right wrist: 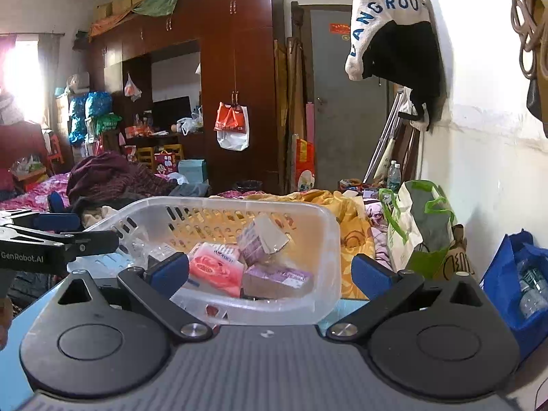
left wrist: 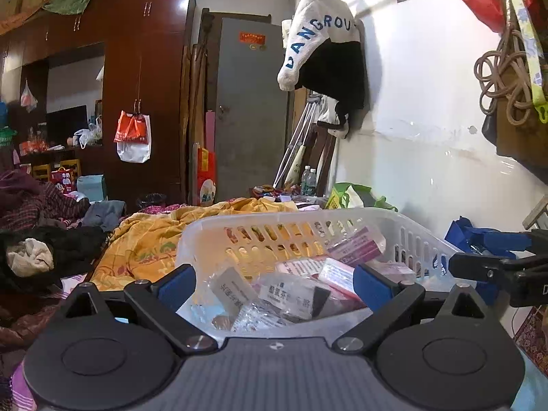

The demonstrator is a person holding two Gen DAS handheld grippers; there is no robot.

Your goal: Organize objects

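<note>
A white slotted plastic basket [left wrist: 404, 217] stands right in front of both grippers and also shows in the right wrist view [right wrist: 328, 239]. It holds several small boxes and packets: a pink box [right wrist: 215, 269], purple boxes [right wrist: 277, 275] and white packets [left wrist: 287, 296]. My left gripper [left wrist: 272, 282] is open and empty, its blue pads on either side of the basket's near end. My right gripper [right wrist: 270, 269] is open and empty, level with the basket's near right corner. Each gripper shows at the edge of the other's view.
A yellow quilt [left wrist: 147, 236] and piled clothes [left wrist: 37, 253] lie on the bed behind the basket. A green and white bag [right wrist: 418, 226] and a blue bag with bottles [right wrist: 513, 277] stand by the right wall. A dark wardrobe [left wrist: 144, 78] and a grey door [left wrist: 250, 102] are far back.
</note>
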